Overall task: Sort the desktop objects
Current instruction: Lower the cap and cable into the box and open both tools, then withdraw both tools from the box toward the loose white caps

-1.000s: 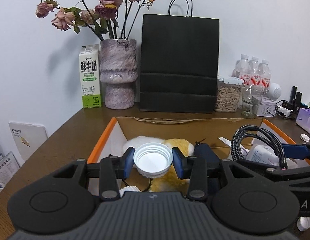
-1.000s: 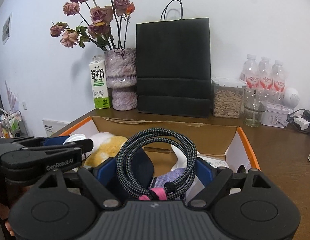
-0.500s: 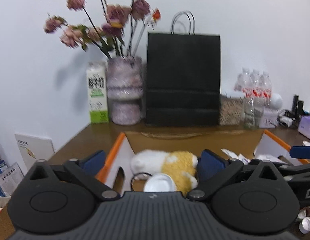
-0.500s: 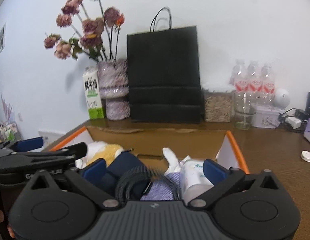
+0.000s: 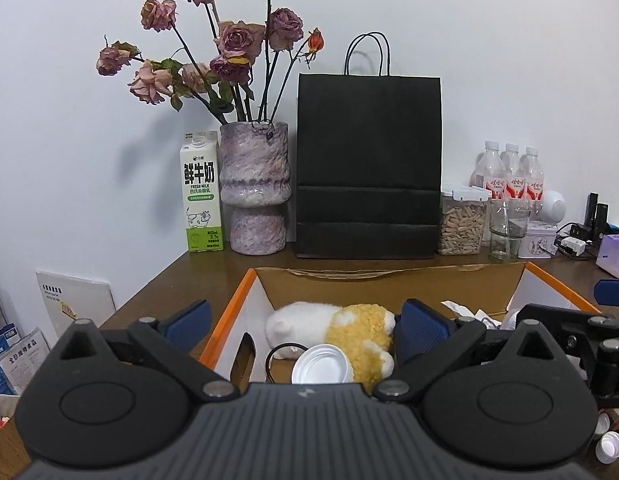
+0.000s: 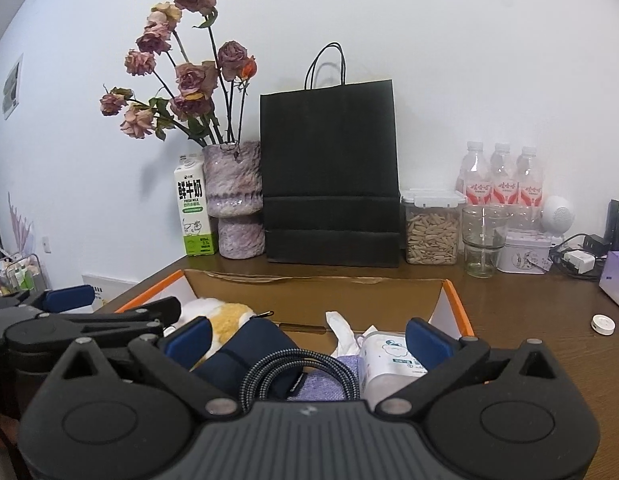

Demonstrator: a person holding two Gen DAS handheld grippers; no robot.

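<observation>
Our left hand-held gripper (image 5: 303, 322) is spread wide and holds nothing. Just below it, the white lid (image 5: 320, 369) lies in the box (image 5: 233, 312), leaning on the fluffy toy (image 5: 333, 330). Our right hand-held gripper (image 6: 307, 338) is spread wide too, above the coiled cable (image 6: 297, 372) in the same box on the worktop (image 6: 541, 312).

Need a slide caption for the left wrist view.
Open left gripper above cardboard box holding white lid and plush toy.
</observation>
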